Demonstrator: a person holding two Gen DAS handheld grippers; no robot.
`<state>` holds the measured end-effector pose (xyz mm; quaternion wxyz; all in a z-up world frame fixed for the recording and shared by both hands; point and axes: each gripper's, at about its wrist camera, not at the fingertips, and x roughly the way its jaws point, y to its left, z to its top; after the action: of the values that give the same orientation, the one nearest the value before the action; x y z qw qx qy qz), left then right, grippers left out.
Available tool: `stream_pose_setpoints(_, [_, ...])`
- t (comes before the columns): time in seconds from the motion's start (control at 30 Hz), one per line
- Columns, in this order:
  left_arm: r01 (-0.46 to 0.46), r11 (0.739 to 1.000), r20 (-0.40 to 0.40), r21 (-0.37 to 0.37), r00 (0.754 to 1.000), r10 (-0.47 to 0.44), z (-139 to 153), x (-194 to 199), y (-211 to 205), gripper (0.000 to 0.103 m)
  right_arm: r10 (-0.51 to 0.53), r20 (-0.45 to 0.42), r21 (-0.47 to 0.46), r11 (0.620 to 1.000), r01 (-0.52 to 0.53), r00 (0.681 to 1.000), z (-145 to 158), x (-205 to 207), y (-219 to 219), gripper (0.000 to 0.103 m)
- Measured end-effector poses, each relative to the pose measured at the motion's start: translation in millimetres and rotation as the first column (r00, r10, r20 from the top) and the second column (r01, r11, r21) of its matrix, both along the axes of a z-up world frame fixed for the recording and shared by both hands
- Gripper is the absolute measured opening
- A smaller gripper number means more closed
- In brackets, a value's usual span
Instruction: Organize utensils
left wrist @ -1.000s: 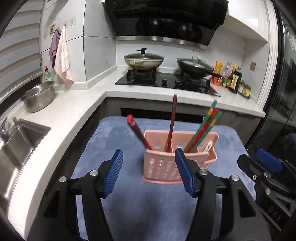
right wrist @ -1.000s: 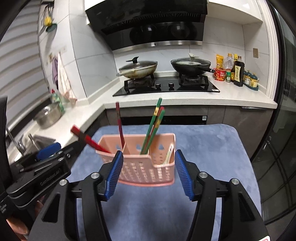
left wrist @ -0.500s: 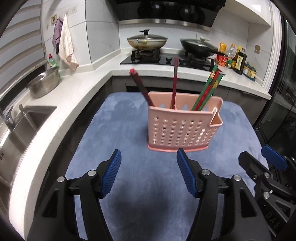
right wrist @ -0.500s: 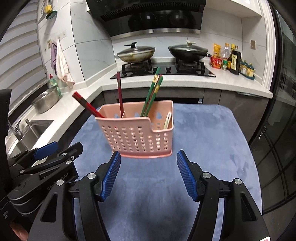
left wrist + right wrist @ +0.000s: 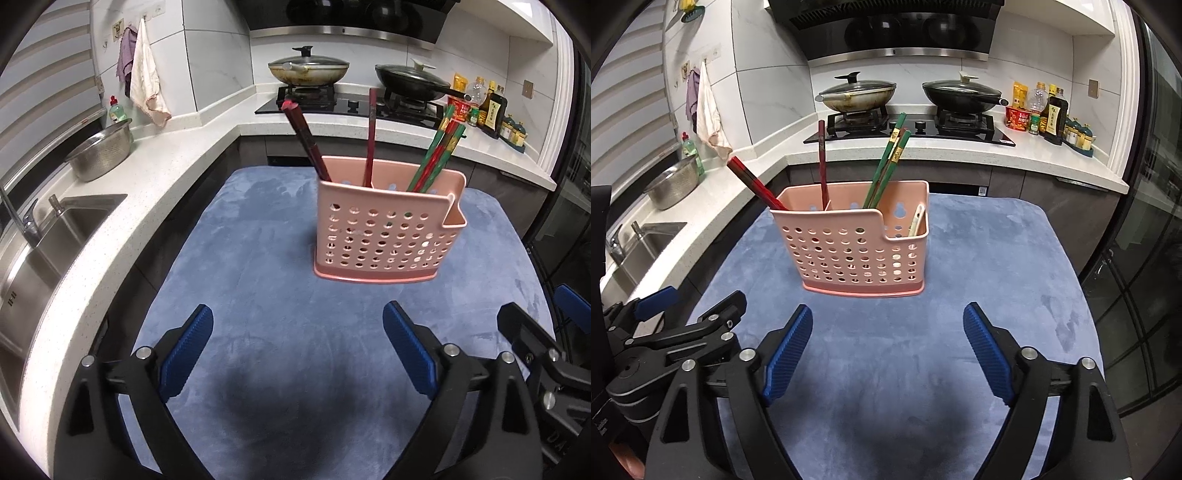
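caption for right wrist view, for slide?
Open right gripper facing pink utensil holder of chopsticks on blue mat.

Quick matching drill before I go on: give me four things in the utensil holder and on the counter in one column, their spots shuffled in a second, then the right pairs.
Things:
1. green chopsticks
2. single dark red chopstick
3. leaning red chopsticks
4. metal colander

Places:
A. upright by the divider of the pink utensil holder
B. on the white counter near the sink
C. at the holder's left end, tilted out to the left
D. right of the divider, leaning right

Pairs: 1-D, 2-A, 3-C, 4-B
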<state>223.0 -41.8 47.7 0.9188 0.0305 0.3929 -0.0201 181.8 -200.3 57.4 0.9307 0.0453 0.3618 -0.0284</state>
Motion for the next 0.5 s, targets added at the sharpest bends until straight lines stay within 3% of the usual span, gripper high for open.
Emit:
stream_pose_setpoints(0.07, [-0.007, 1.000, -0.010, -0.002, 1.000, 0.007, -2.6, 0.5, 1.4, 0.090, 0.009, -0.012, 0.014, 1.000, -0.009, 1.000, -2.3, 1.1, -0.5, 0.086])
stream_pose_setpoints(0.17, [-0.016, 1.000, -0.022, -0.008, 1.000, 0.016, -5.1, 1.2, 4.6, 0.090, 0.012, -0.021, 0.037, 0.999, -0.012, 1.000, -4.9, 1.9, -2.8, 0.097])
stream_pose_setpoints(0.5, [-0.028, 1.000, -0.029, 0.001, 0.999, 0.028, -9.4, -0.1, 4.8, 0.094, -0.024, -0.002, -0.014, 1.000, 0.024, 1.000, -6.9, 0.3, -7.0, 0.097])
